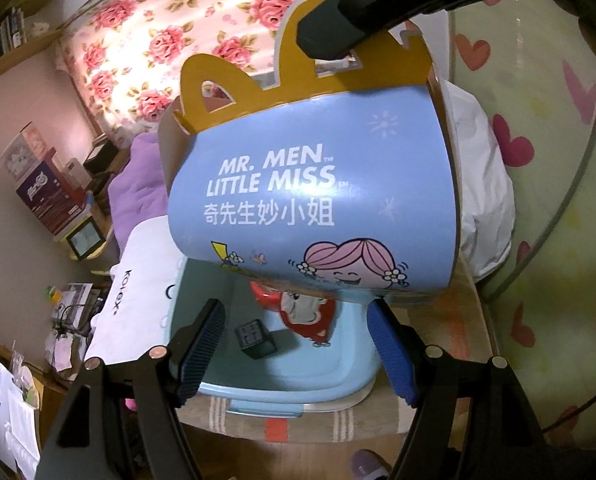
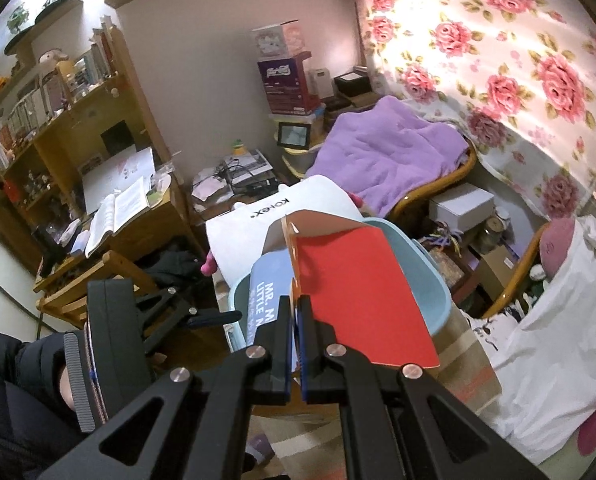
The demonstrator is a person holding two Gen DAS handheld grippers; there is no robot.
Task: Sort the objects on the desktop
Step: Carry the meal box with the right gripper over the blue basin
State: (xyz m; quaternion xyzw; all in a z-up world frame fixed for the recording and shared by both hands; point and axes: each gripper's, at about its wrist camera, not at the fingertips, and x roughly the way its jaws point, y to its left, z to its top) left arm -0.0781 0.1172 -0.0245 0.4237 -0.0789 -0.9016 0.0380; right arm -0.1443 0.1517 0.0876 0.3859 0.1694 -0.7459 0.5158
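A blue cardboard meal box [image 1: 306, 184] printed "MR. MEN LITTLE MISS" hangs tilted over a light blue plastic basin [image 1: 338, 364]. My right gripper [image 2: 295, 306] is shut on the box's yellow handle; its black fingers [image 1: 330, 36] show at the top of the left wrist view. The box's red side [image 2: 358, 288] faces the right wrist camera. Below the box's lower edge my left gripper [image 1: 298, 344] stands open, pads apart from the cardboard. A small black cube [image 1: 255, 338] and a red-haired cartoon figure [image 1: 310, 316] lie in the basin.
A white Kotex pack [image 1: 137, 292] leans at the basin's left rim. The basin rests on a striped cushion [image 1: 298, 420]. A glass tabletop with heart patterns [image 1: 558, 200] is at right, a purple blanket [image 2: 390, 160] behind, a cluttered desk [image 2: 117, 208] at left.
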